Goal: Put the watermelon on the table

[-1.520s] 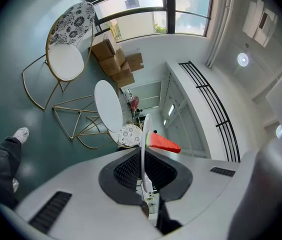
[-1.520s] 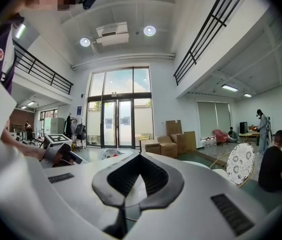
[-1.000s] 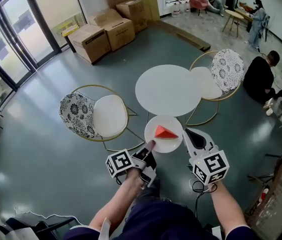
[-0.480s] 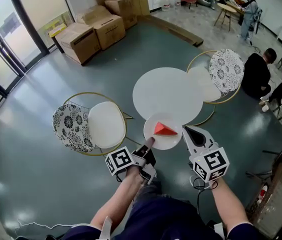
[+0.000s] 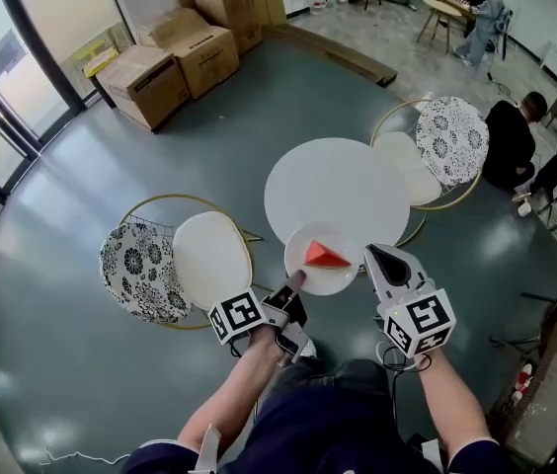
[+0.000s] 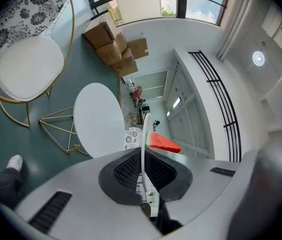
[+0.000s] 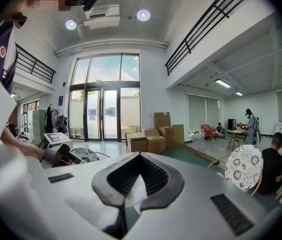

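Forward since a second ago: round white plate (image 5: 343, 279) sat just short of the round white bench (image 5: 338, 181), and now overlaps its near edge in the head view. Bench and chairs have slid closer under me.

My left gripper (image 6: 142, 171): fingers closed down to a sliver, pinching the plate's near rim. The left gripper view shows the plate edge-on between the black pads. Plate roughly level.

Red wedge of watermelon (image 5: 326, 257) with a thin green rind lies near the middle of the plate. Not on the bench. The left gripper view shows a gap between plate and bench top, so the plate hangs above it.

My right gripper (image 5: 371, 256): fingers drawn together, nothing clamped. Only a thin pale slit shows between the pads in the right gripper view. The tip sits just beside the plate's right rim; can't tell if it touches.

Outward:
- Gold-wire chair with white seat and black-and-white floral back (image 5: 209, 255), left of the bench.
- Matching second chair (image 5: 427, 151), at the bench's far right.
- Glossy teal floor (image 5: 259, 97) all round.
- Stack of brown cardboard boxes (image 5: 150, 82), far left.
- Tall glass doors (image 5: 2, 97), beyond the boxes.
- Person in black (image 5: 511, 141) sitting low, right of the second chair. More people further back, too small to detail.
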{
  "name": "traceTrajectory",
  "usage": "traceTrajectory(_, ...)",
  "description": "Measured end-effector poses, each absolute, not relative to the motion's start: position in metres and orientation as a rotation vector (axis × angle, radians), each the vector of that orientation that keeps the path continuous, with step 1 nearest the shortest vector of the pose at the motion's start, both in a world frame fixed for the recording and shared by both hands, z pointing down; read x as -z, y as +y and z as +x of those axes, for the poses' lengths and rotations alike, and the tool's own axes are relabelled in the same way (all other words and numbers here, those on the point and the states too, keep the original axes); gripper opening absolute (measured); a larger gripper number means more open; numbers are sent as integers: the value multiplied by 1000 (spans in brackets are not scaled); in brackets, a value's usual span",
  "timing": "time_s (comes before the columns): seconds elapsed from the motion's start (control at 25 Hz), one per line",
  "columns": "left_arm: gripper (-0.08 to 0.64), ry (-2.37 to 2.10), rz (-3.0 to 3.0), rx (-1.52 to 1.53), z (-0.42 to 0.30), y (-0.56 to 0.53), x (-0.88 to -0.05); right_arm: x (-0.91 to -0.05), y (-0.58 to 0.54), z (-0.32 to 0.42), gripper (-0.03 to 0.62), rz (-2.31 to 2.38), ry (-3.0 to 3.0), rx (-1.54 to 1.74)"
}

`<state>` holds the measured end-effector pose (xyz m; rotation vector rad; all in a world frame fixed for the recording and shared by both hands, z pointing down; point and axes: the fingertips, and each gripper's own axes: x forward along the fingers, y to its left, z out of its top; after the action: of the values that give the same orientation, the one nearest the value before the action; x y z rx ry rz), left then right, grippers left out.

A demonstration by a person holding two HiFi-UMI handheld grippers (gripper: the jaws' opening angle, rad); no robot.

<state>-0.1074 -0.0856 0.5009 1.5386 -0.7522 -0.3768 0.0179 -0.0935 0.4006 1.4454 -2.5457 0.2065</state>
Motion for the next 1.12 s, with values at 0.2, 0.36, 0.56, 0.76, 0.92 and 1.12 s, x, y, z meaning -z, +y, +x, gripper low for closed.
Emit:
traceTrajectory(0.2,12,-761,1524,365,-109,-102,-509,-407,-112,18,5,1436,-2542,-231)
traceTrajectory(0.36,12,-770,1519,369,-104,-117,-513,-412,-133,20,5,1406,-2561,-236)
traceTrajectory(0.56,12,-800,1505,397,-99,-135,-515,-413,-161,21,5,1334,-2608,-227)
traceTrajectory(0.76,12,-840,1492,420,-93,-151,-519,-414,-186,23,5,1258,-2654,-226)
traceTrajectory(0.92,12,-870,1476,427,-87,-163,-528,-418,-204,29,5,1220,-2671,-237)
traceTrajectory(1.12,12,-906,1442,415,-84,-174,-556,-431,-220,35,5,1190,-2673,-266)
